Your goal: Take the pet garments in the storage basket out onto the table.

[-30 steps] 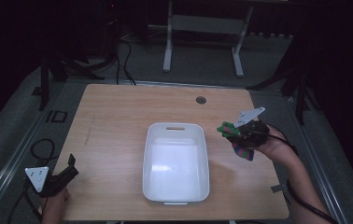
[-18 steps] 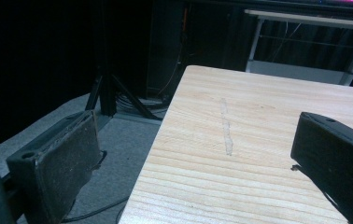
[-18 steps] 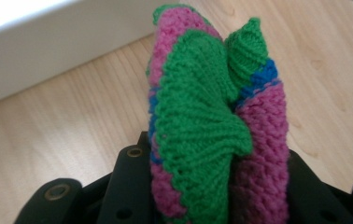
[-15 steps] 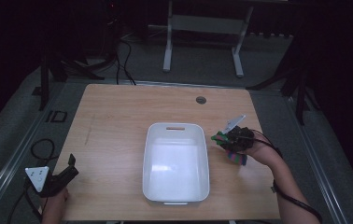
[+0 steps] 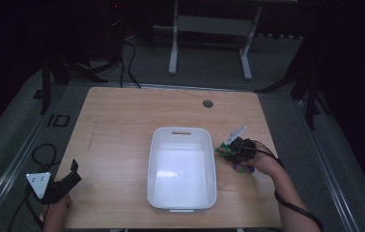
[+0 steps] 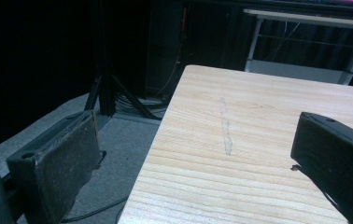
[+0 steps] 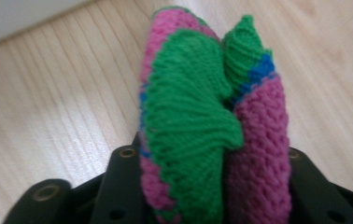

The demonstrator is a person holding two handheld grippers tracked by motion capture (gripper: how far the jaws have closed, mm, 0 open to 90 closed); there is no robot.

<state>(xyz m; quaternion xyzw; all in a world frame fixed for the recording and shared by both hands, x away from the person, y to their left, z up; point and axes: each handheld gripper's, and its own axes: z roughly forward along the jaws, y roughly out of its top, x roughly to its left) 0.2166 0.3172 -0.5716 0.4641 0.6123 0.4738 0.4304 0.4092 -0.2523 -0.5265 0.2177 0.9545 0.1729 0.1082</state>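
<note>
Since the earlier frame the knitted cloth point(image 7: 202, 126) has come down and leftward to the white bin's point(image 5: 182, 193) right wall. Folded, pink and green with blue edging, it sits pinched between the right gripper's point(image 5: 229, 150) fingers, above the tabletop point(image 5: 118, 125). The left gripper point(image 5: 69, 176) rests at the tabletop's near-left corner, fingers point(image 6: 58, 163) wide apart.

Folded pink-green knit cloth point(image 7: 202, 135), gripped

Left gripper point(image 5: 69, 175) jaws wide apart; right gripper point(image 5: 229, 147) jaws clamped, full.
</note>
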